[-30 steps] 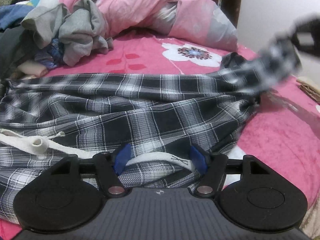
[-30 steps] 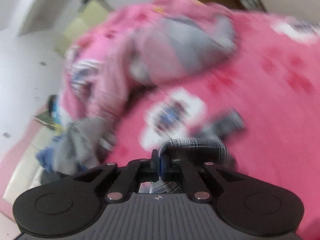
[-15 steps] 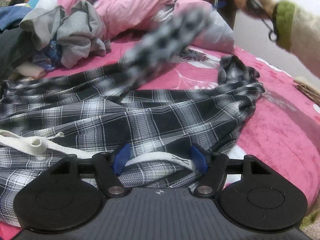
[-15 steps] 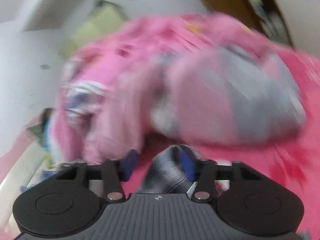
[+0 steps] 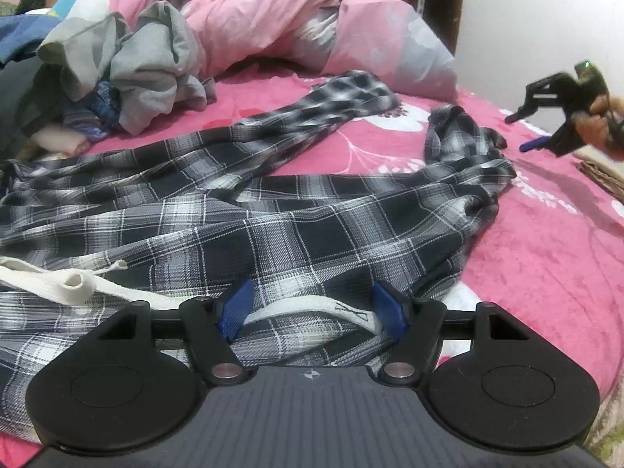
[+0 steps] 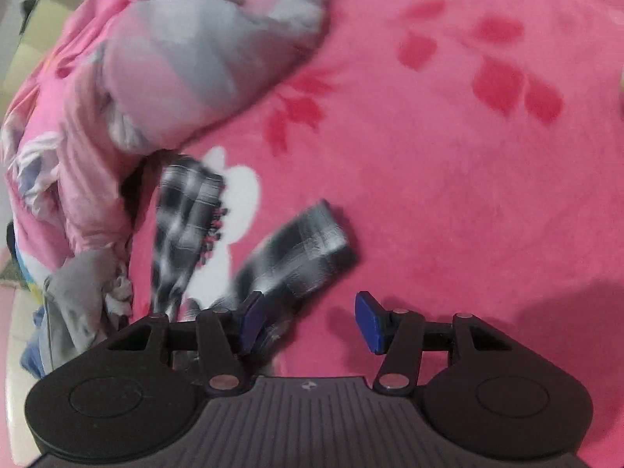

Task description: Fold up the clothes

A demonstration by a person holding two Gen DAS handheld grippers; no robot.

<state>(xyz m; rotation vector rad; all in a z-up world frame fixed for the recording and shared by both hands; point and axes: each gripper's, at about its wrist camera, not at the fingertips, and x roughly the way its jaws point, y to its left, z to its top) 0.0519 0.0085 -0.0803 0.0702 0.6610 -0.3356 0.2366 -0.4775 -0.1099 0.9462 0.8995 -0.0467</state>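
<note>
I see the plaid trousers (image 5: 296,210) spread over the pink blanket (image 5: 546,257), waist end near me, two legs going away toward the pink duvet (image 5: 296,19). My left gripper (image 5: 312,308) sits low at the waistband; its blue pads are wide apart, one each side of the white drawstring (image 5: 312,306), and I cannot say they press anything, so it holds nothing. The right gripper (image 6: 312,321) is above the blanket, jaws also wide apart, nothing between them; the left pad is just in front of a blurred leg end (image 6: 296,249). In the left wrist view the right gripper is up in the air at the right side, well apart from the cloth. A pile of grey clothes (image 5: 128,62) lies at the far left, approx. beside the duvet.
</note>
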